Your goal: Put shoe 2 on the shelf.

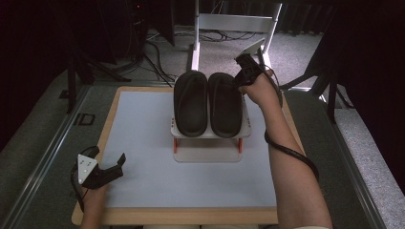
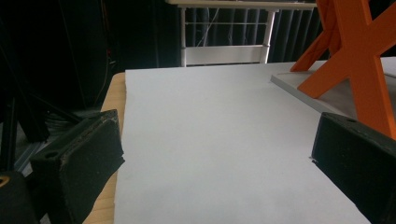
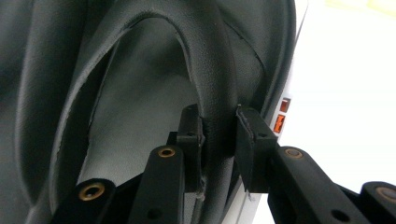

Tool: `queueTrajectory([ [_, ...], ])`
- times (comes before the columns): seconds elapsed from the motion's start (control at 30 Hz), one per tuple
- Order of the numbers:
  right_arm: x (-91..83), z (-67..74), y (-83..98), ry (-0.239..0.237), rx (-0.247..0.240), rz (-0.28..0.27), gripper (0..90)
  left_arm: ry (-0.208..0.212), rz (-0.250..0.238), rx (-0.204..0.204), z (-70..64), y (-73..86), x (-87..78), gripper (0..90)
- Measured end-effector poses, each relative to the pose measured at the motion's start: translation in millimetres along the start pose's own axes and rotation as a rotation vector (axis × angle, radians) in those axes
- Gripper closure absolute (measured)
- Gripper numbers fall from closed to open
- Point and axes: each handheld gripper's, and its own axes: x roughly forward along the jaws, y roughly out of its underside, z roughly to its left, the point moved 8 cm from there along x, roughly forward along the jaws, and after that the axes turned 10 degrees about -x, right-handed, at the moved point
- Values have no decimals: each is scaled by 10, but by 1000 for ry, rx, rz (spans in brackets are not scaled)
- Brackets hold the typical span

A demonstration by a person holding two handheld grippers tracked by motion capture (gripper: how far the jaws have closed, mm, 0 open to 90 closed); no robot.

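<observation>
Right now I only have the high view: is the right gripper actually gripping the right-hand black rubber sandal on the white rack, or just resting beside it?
Observer: Gripping. The right gripper has its jaws clamped on the arched strap of the right-hand black rubber sandal.
Operator: Anything between the left jaws?
Observer: Nothing. The left gripper is open over the pale blue-grey tabletop.
Operator: What are the rack's legs like?
Observer: Orange X-shaped crosspieces on a flat pale base.

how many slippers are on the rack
2. The left slipper and the right slipper lie side by side on the white rack; the right gripper clamps the right slipper's strap.
</observation>
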Motion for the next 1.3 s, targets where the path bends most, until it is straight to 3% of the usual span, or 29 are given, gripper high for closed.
queueTrajectory([
  [0.3,-16,40,15,-21,4,-15,691,0,2,1,-1,1,2,16],
  [0.5,-29,10,10,3,-32,-57,605,2,1,-4,1,0,0,15],
  [0.53,-51,6,-1,11,-42,-83,525,2,2,-3,0,1,1,15],
  [0.63,-89,2,-6,10,-45,-105,479,2,2,-1,0,1,1,16],
  [0.8,-197,-60,28,55,-78,-123,386,1,4,-2,0,2,2,16],
  [0.97,-243,-131,89,55,-79,-132,329,0,0,-4,2,0,-1,15],
  [1.3,-333,-418,320,24,-60,-199,212,-3,0,-5,2,0,0,15],
])
